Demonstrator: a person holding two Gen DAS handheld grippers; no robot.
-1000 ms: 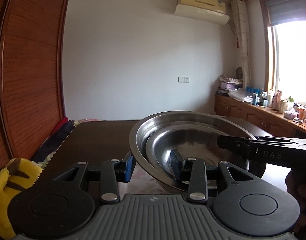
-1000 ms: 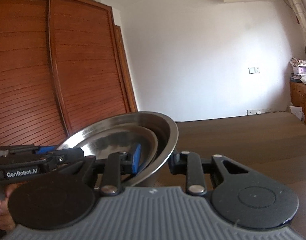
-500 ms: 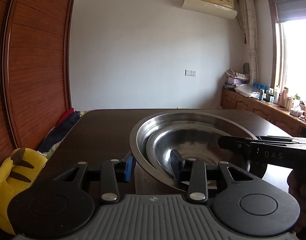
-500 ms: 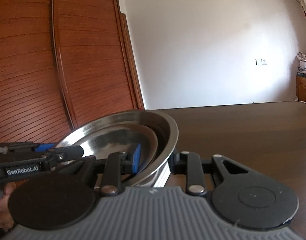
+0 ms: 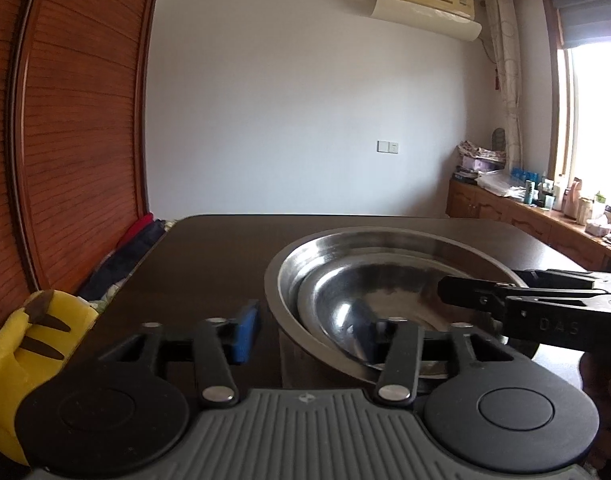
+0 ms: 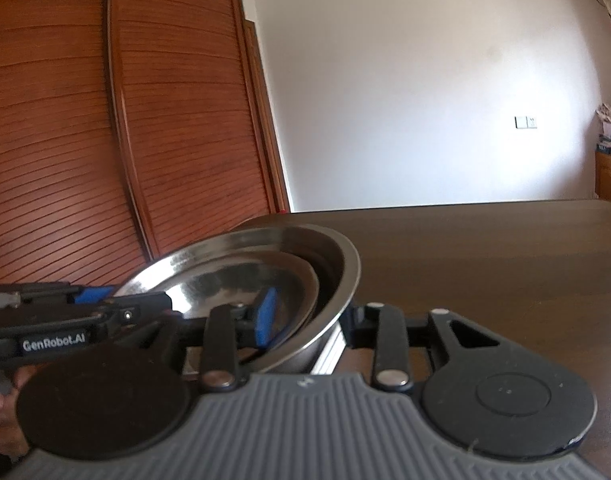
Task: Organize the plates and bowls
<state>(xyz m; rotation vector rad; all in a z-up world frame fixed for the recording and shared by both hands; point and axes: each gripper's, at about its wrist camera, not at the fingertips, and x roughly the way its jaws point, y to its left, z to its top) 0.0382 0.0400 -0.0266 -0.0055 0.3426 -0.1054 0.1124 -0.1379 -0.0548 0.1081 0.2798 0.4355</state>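
A wide, shallow stainless-steel bowl [image 5: 389,248] is seen standing on the dark brown wooden table [image 5: 233,248], with a smaller stainless-steel bowl [image 5: 385,300] nested inside it, slightly off-centre toward the near wall. A pale, boxy object is partly visible under the near edge of the outer bowl; what it is cannot be told.

The left gripper [image 5: 305,334] is set astride the near left wall of the bowls: its blue-padded finger [image 5: 244,334] stands clear outside the outer bowl, with table showing between pad and metal, while the other finger lies inside the inner bowl. Its jaws have just been opening and are spread wide, with nothing pressed. The right gripper [image 6: 309,318] straddles the opposite rim, one blue-padded finger [image 6: 265,318] lying inside over the inner bowl and the other black finger outside the outer wall. Its jaws have also just been opening; they stand moderately apart, and no contact of the pads with the metal is made out. Each gripper's black body is seen reaching across the other's view, partly masking the bowls, and a hand [image 6: 1,420] is glimpsed on the left tool's handle.

Beside the table, a yellow plush toy with brown stripes [image 5: 21,352] sits at the left, and folded dark and red cloth [image 5: 133,248] lies along the louvred wooden wardrobe [image 5: 65,140]. A cluttered wooden cabinet [image 5: 545,216] runs below the window.
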